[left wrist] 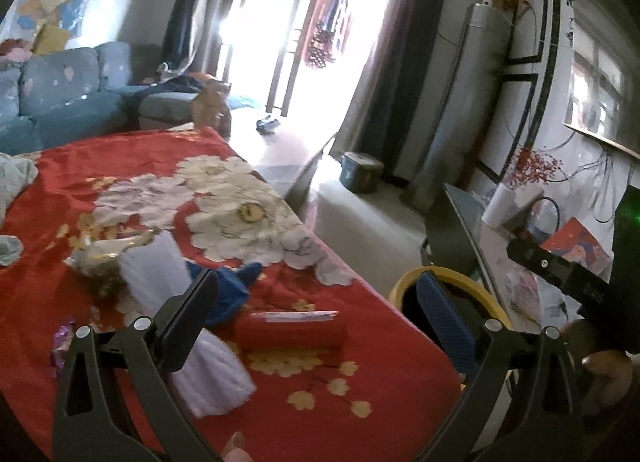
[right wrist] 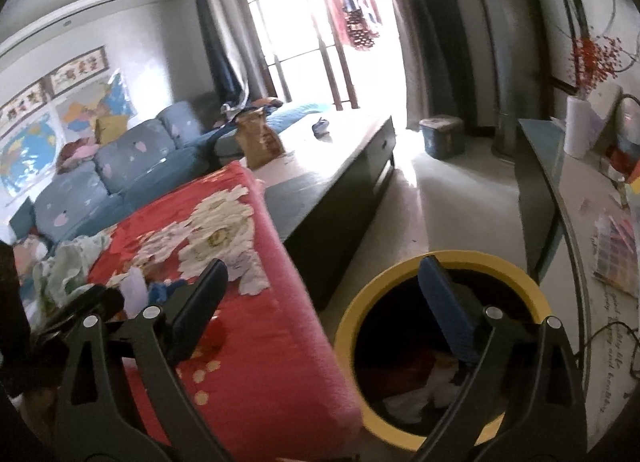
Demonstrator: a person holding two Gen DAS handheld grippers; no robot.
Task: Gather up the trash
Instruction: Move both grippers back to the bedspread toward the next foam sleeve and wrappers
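Observation:
A table under a red flowered cloth point(left wrist: 132, 165) holds trash: a red box point(left wrist: 290, 332), a white pleated wrapper point(left wrist: 160, 274), a blue scrap point(left wrist: 236, 294), crumpled foil point(left wrist: 96, 262) and a purple wrapper point(left wrist: 60, 342). My left gripper point(left wrist: 316, 310) is open and empty, low over the red box. A yellow-rimmed bin point(right wrist: 432, 346) stands on the floor beside the table, with trash inside; its rim also shows in the left wrist view point(left wrist: 452, 278). My right gripper point(right wrist: 320, 294) is open and empty, above the table's edge and the bin.
A blue sofa point(right wrist: 120, 169) runs behind the table. A dark low table point(right wrist: 340, 181) stands beyond, with a paper bag point(right wrist: 260, 137). A side counter point(right wrist: 592, 213) with a vase and papers is at right. A blue tub point(right wrist: 442, 135) sits by the curtains.

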